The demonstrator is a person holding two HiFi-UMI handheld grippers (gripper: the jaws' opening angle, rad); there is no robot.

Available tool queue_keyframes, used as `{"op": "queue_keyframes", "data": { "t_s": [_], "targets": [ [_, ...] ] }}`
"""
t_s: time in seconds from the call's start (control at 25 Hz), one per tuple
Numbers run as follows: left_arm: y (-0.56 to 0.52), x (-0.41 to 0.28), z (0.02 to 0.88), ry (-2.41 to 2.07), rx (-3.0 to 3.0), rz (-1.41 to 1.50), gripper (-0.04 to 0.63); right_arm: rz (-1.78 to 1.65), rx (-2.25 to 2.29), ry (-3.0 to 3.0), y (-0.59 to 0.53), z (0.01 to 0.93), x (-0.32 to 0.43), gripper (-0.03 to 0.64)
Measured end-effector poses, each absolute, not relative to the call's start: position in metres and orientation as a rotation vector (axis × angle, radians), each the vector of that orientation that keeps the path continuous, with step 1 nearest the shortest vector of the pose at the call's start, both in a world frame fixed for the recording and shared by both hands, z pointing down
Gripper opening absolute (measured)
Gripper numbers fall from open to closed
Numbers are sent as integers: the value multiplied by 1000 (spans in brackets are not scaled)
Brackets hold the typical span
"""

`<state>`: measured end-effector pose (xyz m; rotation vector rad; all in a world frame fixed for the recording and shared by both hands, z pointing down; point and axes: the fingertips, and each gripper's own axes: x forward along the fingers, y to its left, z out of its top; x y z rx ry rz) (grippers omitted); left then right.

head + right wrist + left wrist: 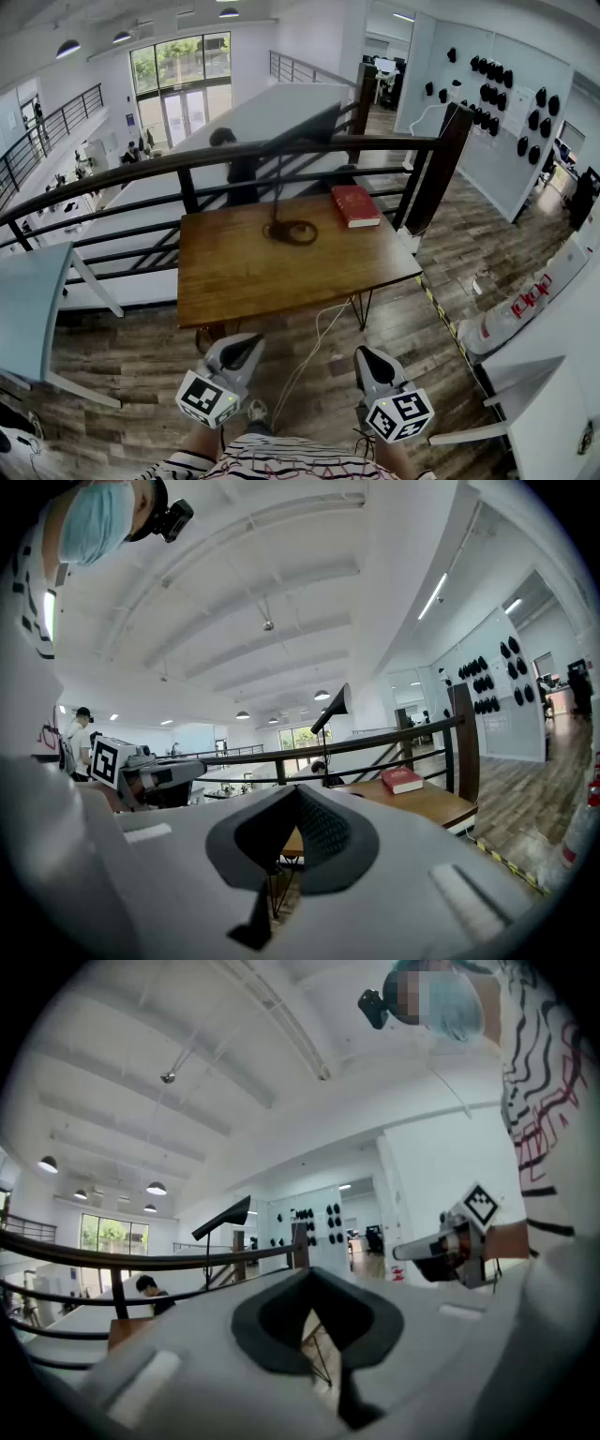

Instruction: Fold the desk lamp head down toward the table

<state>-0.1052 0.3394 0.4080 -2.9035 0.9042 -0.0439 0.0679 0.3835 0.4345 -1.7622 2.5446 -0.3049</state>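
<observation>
Nearest, low at six o'clock in the head view: left claw (pixel 249 341) and right claw (pixel 365 354), side by side above the wood floor (pixel 141 361), well short of the bench (pixel 244 277). Both pressed fully shut, pads together, nothing between them, plain along each claw's own view; both pointing level toward twelve o'clock. Between the two, trailing from the near bench edge down to the floor, a pale cable (pixel 317 339). Farther out at twelve o'clock, the lamp (pixel 277 192): ring-shaped base (pixel 292 232) resting on the far half of the bench, thin stem rising upright from it, head (pixel 336 703) raised high and tilted upward, above the line of the railing (pixel 131 174). At two o'clock of the base, near but apart, a red book (pixel 355 205) lying flat. Beyond the bench, the dark railing and an open hall below. Step in hand, by the look of it: the approach, with nothing touched and the head not folded at all. Next move, as a judgement: close the gap to the bench, lift one claw to the height of the head, then either open it to take the head or lay it closed on top, and press down about the joint. Probably worth steadying the stem or base with the other claw, given that a light base could tip or slide. Also worth keeping clear of the book.
</observation>
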Motion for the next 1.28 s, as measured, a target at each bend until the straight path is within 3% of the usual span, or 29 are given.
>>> {"op": "queue_keyframes", "data": {
  "t_s": [0.24, 0.28, 0.32, 0.36, 0.48, 0.6, 0.84, 1.28],
  "targets": [
    [353, -104, 414, 924, -2891, -19, 5, -300, -1737, 2506, 391, 438, 71, 1],
    [353, -102, 415, 921, -2896, -17, 30, -294, -1755, 2502, 390, 438, 72, 37],
    [352, -100, 417, 919, -2902, -18, 120, -292, -1767, 2496, 388, 438, 74, 101],
    [350, -98, 419, 918, -2908, -22, 170, -294, -1773, 2488, 385, 437, 76, 150],
    [337, -93, 424, 907, -2927, -27, 174, -300, -1773, 2463, 375, 435, 80, 155],
    [316, -91, 426, 893, -2941, -12, 198, -294, -1784, 2455, 360, 434, 80, 215],
    [255, -96, 426, 861, -2959, -23, 241, -312, -1833, 2418, 309, 429, 76, 227],
    [118, -142, 417, 789, -2969, -17, 245, -305, -1930, 2313, 186, 417, 39, 227]
  ]
}}
